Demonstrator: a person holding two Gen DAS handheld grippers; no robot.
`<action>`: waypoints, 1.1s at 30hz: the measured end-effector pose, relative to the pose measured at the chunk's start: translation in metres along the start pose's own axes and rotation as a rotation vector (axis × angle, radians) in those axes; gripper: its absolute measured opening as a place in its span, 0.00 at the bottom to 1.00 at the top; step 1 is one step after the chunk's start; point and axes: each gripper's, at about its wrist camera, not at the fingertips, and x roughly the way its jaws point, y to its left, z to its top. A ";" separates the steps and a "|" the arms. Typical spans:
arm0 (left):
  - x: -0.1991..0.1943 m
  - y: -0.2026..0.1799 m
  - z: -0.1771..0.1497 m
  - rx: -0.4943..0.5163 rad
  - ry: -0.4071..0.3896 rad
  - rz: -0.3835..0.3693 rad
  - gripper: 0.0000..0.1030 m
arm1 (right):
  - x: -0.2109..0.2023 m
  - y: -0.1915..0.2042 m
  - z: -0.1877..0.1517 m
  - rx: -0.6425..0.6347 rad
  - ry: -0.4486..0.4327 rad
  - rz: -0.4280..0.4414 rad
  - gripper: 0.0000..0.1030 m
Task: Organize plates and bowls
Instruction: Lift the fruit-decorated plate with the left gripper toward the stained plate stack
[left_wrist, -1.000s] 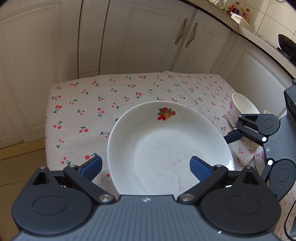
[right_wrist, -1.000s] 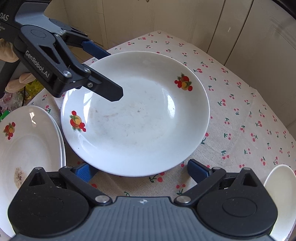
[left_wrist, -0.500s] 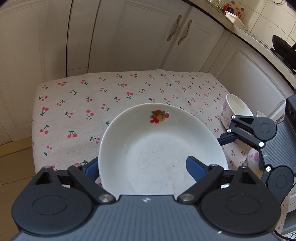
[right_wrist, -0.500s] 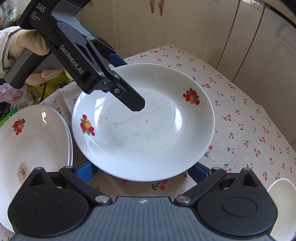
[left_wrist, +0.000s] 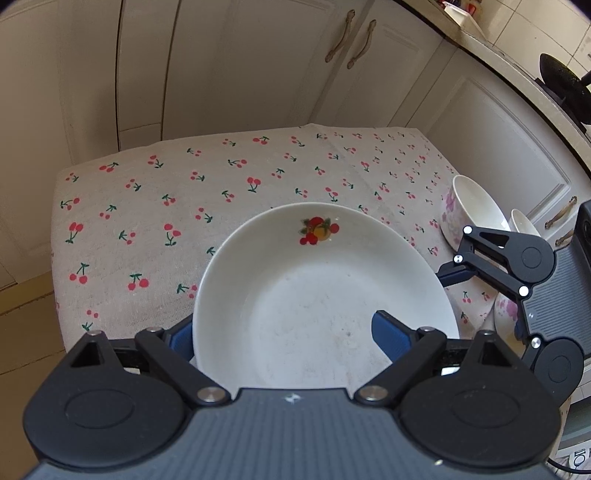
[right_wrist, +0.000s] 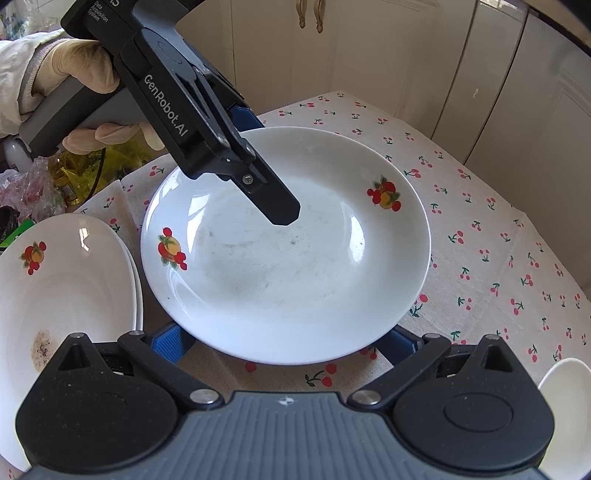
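Left claw pinches the plate's rim

The left claw (left_wrist: 291, 334) has just been closing and now clamps the white plate (right_wrist: 284, 251) by its near rim, one finger above, one below. The right claw (right_wrist: 284, 341) waits released just beside it. Glazed china looks stiff, slippery and breakable; the rim seems the only hold.

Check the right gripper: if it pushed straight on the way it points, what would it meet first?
Most likely the plate. The right gripper points down at its near rim, fingers spread to either side and seemingly below it. Depth is unclear, so it might slip under the rim onto the tablecloth instead.
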 end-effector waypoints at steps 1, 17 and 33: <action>0.001 0.000 0.000 0.003 0.001 0.001 0.91 | -0.001 0.000 0.000 0.002 -0.009 0.000 1.00; 0.002 0.004 -0.003 0.016 -0.025 -0.024 0.91 | -0.017 -0.003 -0.004 0.009 -0.095 -0.028 1.00; 0.005 -0.002 -0.003 0.056 -0.043 -0.027 0.91 | -0.019 0.001 -0.004 -0.011 -0.103 -0.038 1.00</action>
